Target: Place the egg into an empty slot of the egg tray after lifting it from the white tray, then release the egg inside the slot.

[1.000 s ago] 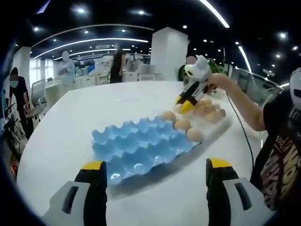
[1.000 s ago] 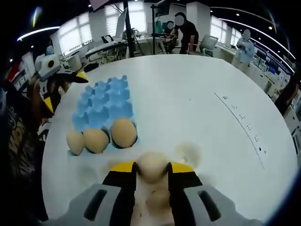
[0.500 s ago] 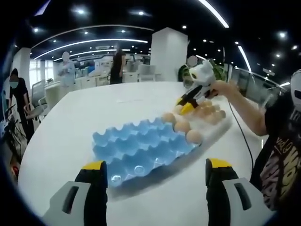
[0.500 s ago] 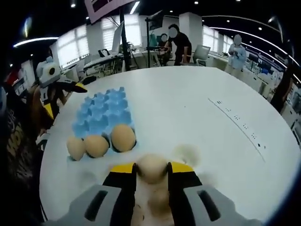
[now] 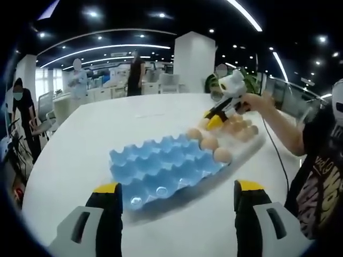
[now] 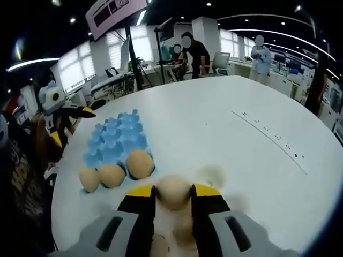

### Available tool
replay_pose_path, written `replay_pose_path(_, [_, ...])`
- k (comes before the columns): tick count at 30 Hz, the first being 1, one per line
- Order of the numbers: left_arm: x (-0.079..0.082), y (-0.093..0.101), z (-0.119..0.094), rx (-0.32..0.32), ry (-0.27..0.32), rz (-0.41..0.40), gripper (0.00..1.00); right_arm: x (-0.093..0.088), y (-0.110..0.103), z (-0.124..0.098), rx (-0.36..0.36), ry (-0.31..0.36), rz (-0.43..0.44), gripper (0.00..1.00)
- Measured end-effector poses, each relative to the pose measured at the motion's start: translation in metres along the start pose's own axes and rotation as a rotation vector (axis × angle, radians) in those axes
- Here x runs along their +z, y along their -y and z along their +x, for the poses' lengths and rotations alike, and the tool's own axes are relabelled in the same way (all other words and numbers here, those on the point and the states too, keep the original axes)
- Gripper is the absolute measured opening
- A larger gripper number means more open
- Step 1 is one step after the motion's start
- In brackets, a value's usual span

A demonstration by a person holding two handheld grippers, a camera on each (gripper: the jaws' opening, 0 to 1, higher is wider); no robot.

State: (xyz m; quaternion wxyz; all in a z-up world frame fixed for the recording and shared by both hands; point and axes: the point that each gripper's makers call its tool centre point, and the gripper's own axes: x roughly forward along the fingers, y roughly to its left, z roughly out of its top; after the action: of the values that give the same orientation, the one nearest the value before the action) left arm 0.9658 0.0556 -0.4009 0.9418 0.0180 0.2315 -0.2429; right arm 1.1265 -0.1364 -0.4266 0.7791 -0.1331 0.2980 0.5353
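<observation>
Each gripper point(image 5: 177, 201) point(image 6: 173, 199) is grey with yellow-tipped black jaws; the person wears a black printed shirt point(image 5: 317, 176).

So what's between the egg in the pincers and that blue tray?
In the right gripper view, bare white table separates the held egg from the blue egg tray.

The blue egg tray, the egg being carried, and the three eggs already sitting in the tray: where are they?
Blue egg tray point(image 5: 155, 166): left gripper view, an empty middle cup.
Carried egg point(image 6: 173, 191): right gripper view, its rounded top between the fingers.
Seated eggs point(image 6: 140, 163): right gripper view, the largest egg's shell.
</observation>
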Motion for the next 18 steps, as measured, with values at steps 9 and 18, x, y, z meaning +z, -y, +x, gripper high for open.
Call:
replay_pose_path(9, [0.001,0.0,0.0,0.002,0.005,0.0,0.87,0.013,-0.001,-0.007,0.014,0.055,0.011,0.27])
replay_pose_path(18, [-0.001,0.0,0.002,-0.001,-0.001,-0.001,0.87,0.021,0.01,-0.013,-0.019,0.081,0.008,0.27])
